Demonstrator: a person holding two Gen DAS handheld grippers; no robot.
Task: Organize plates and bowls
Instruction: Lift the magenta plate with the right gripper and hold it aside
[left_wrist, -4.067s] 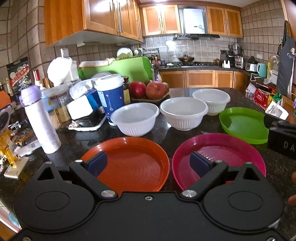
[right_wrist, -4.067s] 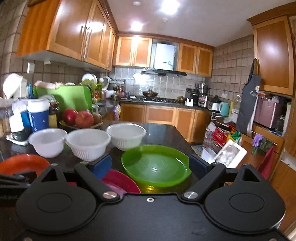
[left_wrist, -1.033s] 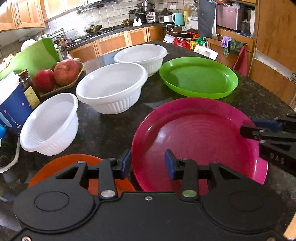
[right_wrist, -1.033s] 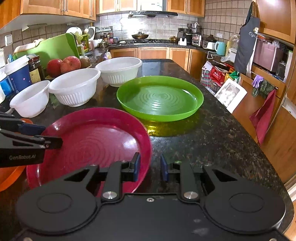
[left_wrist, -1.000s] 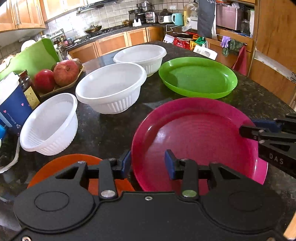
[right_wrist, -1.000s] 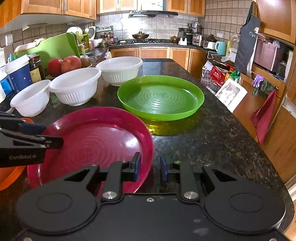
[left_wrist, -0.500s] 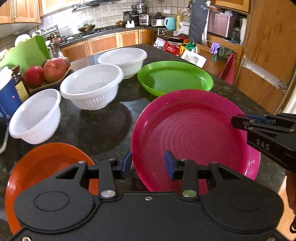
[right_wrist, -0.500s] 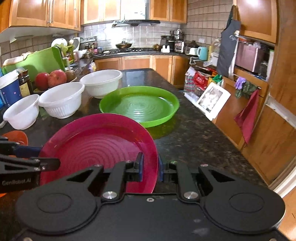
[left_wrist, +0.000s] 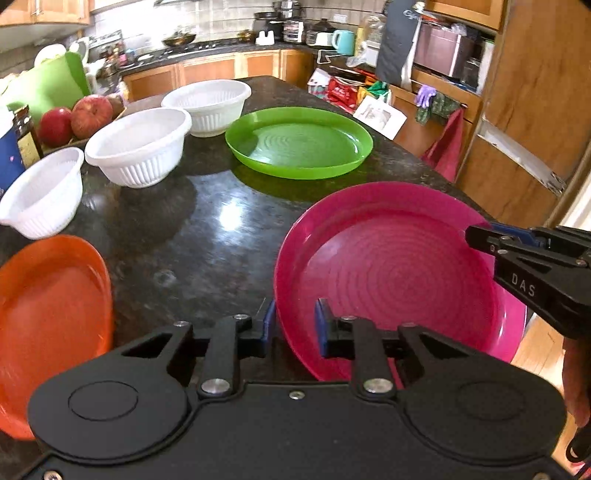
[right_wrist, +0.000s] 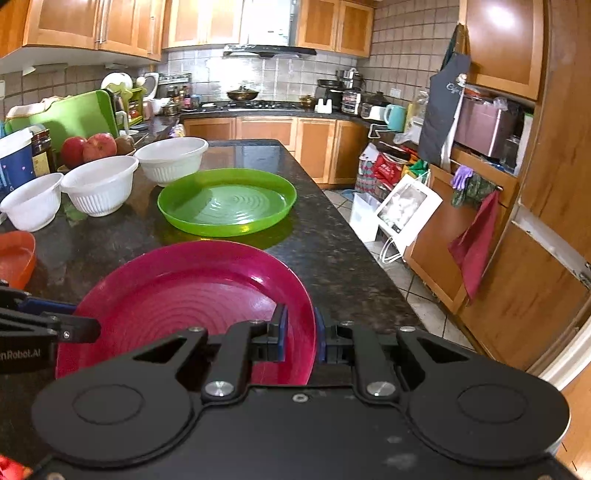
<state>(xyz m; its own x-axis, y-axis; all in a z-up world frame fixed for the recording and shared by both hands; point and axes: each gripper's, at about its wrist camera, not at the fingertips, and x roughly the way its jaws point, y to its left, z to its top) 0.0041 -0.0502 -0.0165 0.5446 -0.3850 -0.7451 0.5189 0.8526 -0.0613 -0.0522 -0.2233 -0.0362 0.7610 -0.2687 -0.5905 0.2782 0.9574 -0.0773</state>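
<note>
Both grippers pinch the pink plate (right_wrist: 192, 295): right gripper (right_wrist: 300, 334) clamped, left gripper (left_wrist: 291, 325) seemingly looser; green plate (right_wrist: 227, 201) lies straight ahead toward the tabletop's far edge.

A lived-in home kitchen is showing here. Wooden cabinets (right_wrist: 92, 22) are hanging over tiled walls, a pan is sitting on the stove (right_wrist: 242, 96) under a range hood (right_wrist: 269, 50), an apron (right_wrist: 441, 110) is hanging by the cupboards, and apples (right_wrist: 90, 147), bowls (right_wrist: 98, 182) and plates (right_wrist: 227, 201) are crowding the dark stone counter (right_wrist: 332, 258).
</note>
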